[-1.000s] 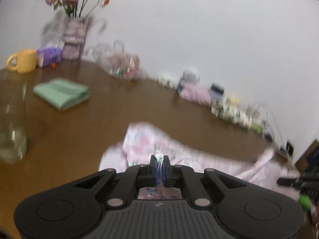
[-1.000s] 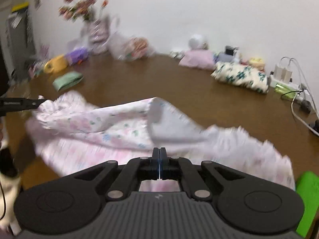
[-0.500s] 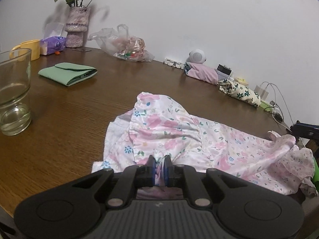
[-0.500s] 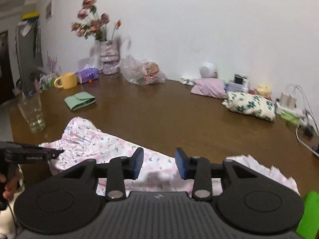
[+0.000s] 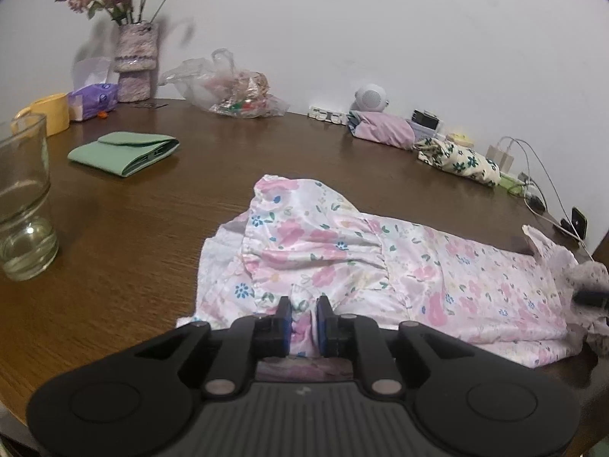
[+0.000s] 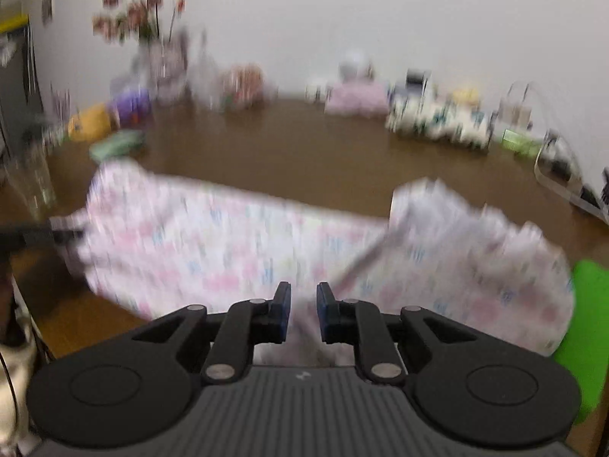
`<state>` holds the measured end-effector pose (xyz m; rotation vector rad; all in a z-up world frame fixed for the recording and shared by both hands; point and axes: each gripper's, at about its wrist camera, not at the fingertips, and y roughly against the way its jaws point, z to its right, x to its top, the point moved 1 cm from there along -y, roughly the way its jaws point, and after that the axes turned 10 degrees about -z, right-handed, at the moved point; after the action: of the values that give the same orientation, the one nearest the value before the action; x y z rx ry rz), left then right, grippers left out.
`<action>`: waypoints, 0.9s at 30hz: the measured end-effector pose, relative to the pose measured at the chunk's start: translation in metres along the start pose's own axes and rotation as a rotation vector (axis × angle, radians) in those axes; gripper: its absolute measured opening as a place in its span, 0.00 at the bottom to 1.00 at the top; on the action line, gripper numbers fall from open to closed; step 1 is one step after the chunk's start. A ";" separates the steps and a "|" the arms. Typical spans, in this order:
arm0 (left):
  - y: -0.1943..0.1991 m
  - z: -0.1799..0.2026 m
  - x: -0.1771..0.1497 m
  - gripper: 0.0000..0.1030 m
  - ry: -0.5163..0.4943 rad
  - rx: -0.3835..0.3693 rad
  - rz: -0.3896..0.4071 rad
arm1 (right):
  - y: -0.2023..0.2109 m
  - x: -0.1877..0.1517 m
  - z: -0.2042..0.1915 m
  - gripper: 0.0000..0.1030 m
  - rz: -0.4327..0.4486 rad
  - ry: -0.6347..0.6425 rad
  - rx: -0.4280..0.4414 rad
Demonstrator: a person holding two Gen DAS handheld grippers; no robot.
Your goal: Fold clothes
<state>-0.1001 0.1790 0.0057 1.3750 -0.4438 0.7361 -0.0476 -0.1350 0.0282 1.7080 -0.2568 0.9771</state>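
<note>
A pink floral garment (image 5: 380, 259) lies spread in a long strip on the brown table (image 5: 133, 236). My left gripper (image 5: 303, 310) sits at its near left edge. The jaws are opening, and a loose fold of the cloth stands in the narrow gap between the blue pads. In the blurred right wrist view the garment (image 6: 228, 251) runs across the table, with a raised fold at the right. My right gripper (image 6: 303, 304) hovers at its near edge. Its jaws are closing, a small gap shows, and cloth lies under and between the fingertips.
A drinking glass (image 5: 23, 198) stands at the near left. Behind it are a folded green cloth (image 5: 125, 152), a yellow mug (image 5: 45, 114) and a flower vase (image 5: 137, 64). Along the wall lie a plastic bag (image 5: 232, 91), folded fabrics (image 5: 460, 160) and cables (image 5: 533, 190).
The garment has dropped from lifted to lying flat. My left jaws have parted from a tight pinch. My right jaws sprang wide off the cloth, then narrowed over its edge.
</note>
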 end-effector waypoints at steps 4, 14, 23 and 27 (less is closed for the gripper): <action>0.013 -0.007 0.004 0.27 0.008 -0.016 0.017 | -0.015 0.010 -0.018 0.16 -0.003 0.081 0.044; 0.052 0.009 0.042 0.33 0.022 -0.136 0.168 | -0.044 -0.015 -0.035 0.16 -0.075 0.133 0.058; -0.024 0.025 0.019 0.29 -0.032 -0.075 -0.034 | -0.035 -0.023 -0.024 0.22 -0.055 0.088 0.047; -0.019 0.016 0.014 0.29 -0.066 -0.049 -0.025 | -0.023 -0.014 -0.016 0.26 -0.029 0.044 0.064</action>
<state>-0.0745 0.1658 0.0040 1.3591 -0.4923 0.6566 -0.0502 -0.1163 0.0028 1.7416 -0.1733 1.0100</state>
